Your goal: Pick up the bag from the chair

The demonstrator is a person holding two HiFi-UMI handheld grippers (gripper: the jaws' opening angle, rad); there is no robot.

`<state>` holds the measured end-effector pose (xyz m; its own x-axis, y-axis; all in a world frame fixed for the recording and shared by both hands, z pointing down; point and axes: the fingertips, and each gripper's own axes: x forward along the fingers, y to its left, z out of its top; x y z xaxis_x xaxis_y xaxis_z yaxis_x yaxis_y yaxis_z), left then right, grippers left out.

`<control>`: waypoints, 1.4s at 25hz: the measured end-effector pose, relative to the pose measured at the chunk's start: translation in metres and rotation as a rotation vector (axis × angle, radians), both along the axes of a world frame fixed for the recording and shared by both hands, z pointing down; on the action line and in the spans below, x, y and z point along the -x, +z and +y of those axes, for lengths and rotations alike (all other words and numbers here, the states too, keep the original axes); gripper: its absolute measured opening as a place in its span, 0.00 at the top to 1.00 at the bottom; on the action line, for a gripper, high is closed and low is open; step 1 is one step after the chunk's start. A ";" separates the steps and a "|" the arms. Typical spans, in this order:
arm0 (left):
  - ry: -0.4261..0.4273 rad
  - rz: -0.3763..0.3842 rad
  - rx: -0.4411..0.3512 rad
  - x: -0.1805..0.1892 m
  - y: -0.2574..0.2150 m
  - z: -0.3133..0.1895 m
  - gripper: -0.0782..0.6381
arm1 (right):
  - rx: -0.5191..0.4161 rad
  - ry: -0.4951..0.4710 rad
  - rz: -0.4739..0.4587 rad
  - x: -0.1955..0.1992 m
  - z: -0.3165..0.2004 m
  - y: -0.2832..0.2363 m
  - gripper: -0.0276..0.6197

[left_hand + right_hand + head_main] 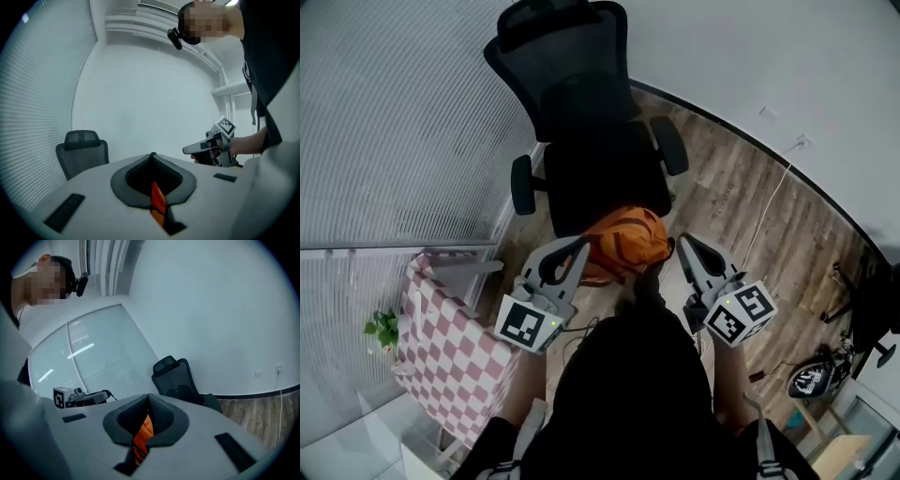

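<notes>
Crumpled orange fabric bag (623,242) hangs at the front edge of the black mesh office chair (581,112), apparently off the seat. Left gripper (579,246) and right gripper (682,244) each pinch its orange fabric. I judge the lift is in hand; next I raise both evenly.

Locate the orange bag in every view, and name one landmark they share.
Head view: orange bag at picture centre.
Left gripper view: a strip of it, low centre, between the jaws.
Right gripper view: its fabric, low centre, between the jaws.
Shared landmark: black office chair.
</notes>
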<state>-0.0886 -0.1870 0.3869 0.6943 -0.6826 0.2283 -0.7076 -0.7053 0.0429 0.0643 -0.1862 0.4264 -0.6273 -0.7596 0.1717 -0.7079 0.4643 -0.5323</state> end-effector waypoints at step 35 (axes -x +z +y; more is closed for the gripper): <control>-0.098 0.074 -0.100 0.074 -0.033 0.242 0.84 | -0.278 -0.119 0.130 0.068 0.253 -0.087 0.93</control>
<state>-0.1626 0.0553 0.3542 0.6353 -0.7648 0.1069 -0.7710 -0.6362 0.0303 -0.0036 0.0670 0.3390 -0.7012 -0.7110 0.0527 -0.6935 0.6630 -0.2820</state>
